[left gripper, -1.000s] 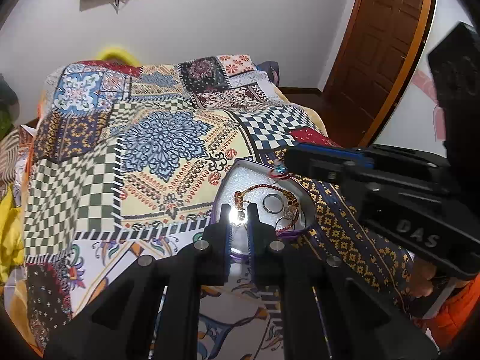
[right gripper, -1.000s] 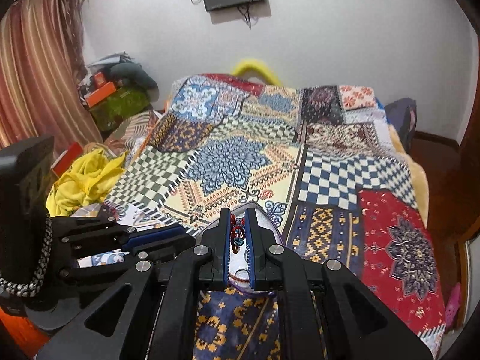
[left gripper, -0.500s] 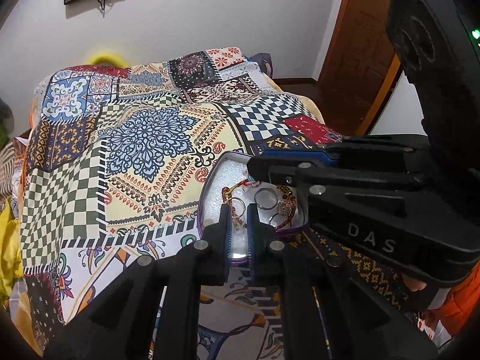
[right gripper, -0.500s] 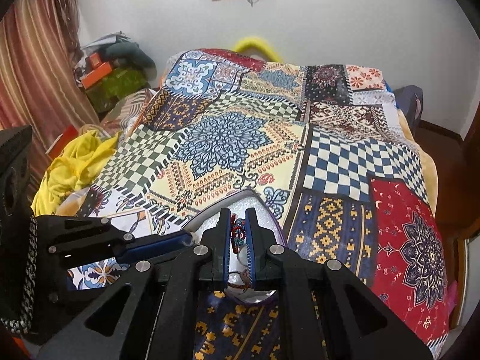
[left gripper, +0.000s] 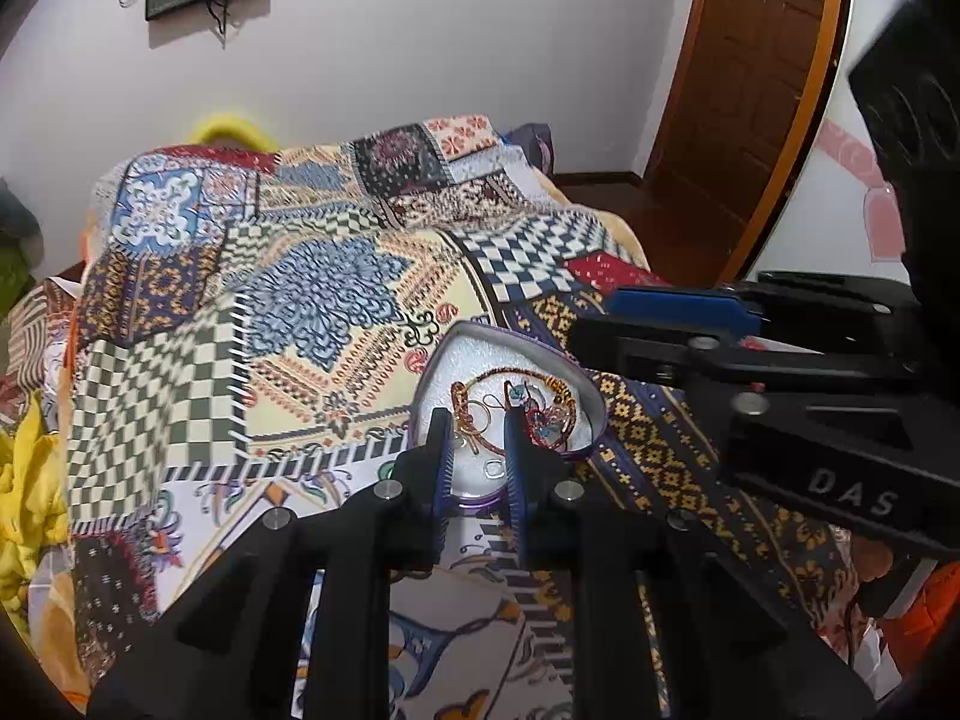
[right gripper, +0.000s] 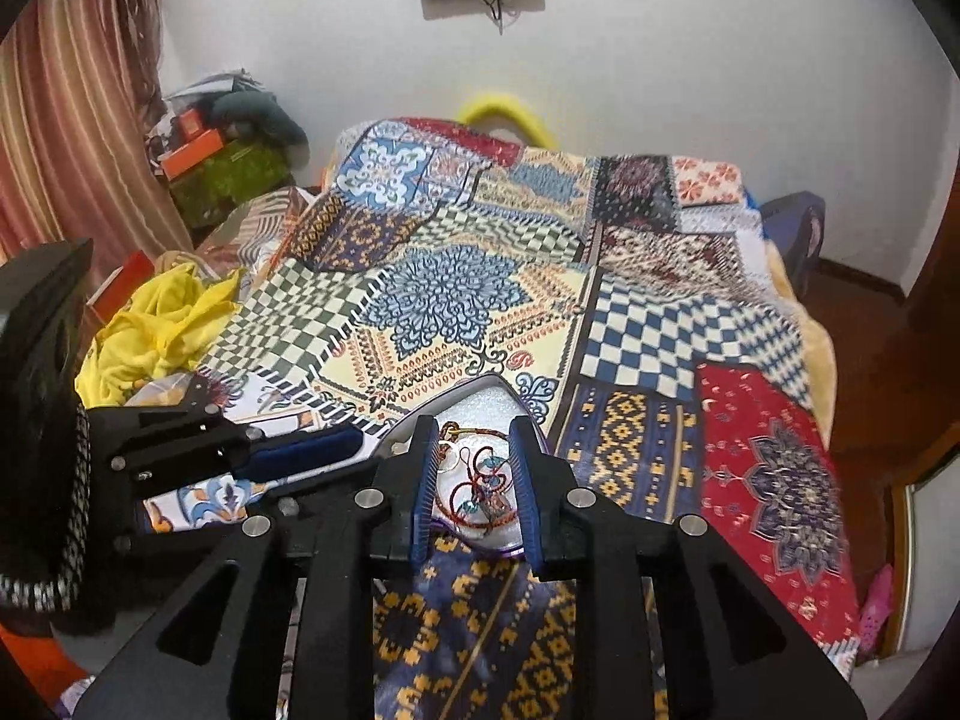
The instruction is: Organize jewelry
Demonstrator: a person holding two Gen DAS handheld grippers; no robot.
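Observation:
A heart-shaped silver tray with a purple rim lies on the patchwork bedspread. It holds a tangle of jewelry: a copper-wire bangle, rings and a red beaded piece. My left gripper is open and empty just above the tray's near side. My right gripper is open and empty over the same tray, with the jewelry seen between its fingers. The right gripper also shows in the left wrist view, and the left one in the right wrist view.
The patchwork bedspread covers the bed. Yellow cloth and boxes lie at the left. A wooden door stands at the right, and the bed's right edge drops to the floor.
Both grippers have opened. The right one let go of the red beaded piece, which now lies in the tray. The shiny item the left one held is gone from its fingers.

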